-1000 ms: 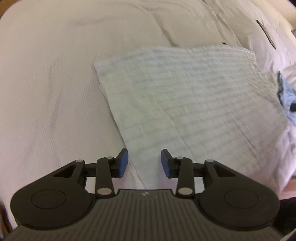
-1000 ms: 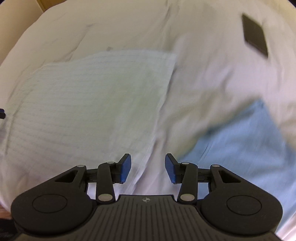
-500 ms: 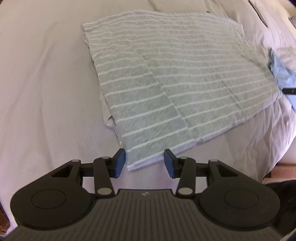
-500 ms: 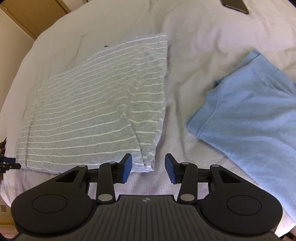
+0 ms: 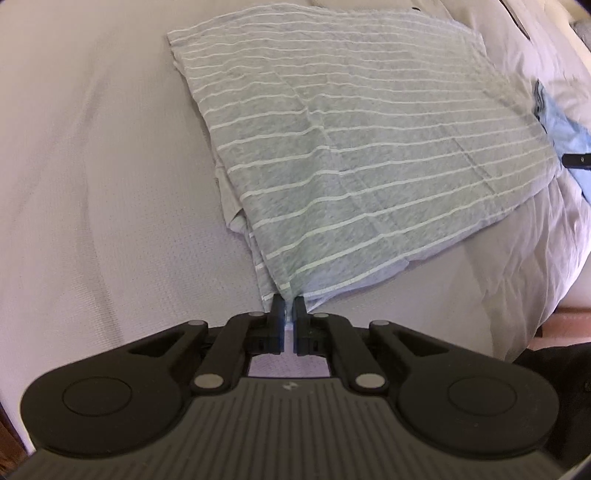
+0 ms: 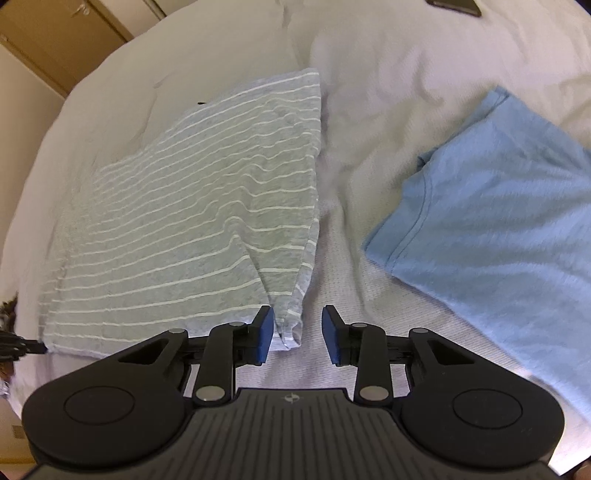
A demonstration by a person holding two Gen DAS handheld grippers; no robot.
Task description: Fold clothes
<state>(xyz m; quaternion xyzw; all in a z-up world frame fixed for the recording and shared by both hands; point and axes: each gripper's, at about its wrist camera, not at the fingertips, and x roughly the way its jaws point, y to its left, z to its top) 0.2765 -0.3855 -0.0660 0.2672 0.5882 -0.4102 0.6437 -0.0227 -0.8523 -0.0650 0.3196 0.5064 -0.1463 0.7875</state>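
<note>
Now that the left tool has closed on the near corner of the striped shirt, where half a second ago its jaws stood apart just short of the hem, one side of the next fold looks secured. The right tool remains open, its jaws straddling the shirt's other near corner without pinching it. Lying flat on the bed, beside a blue shirt, the half-folded striped shirt probably needs that second grip before lifting.

I see a white bed: striped grey garment centre-left, blue shirt right, dark phone top edge.
</note>
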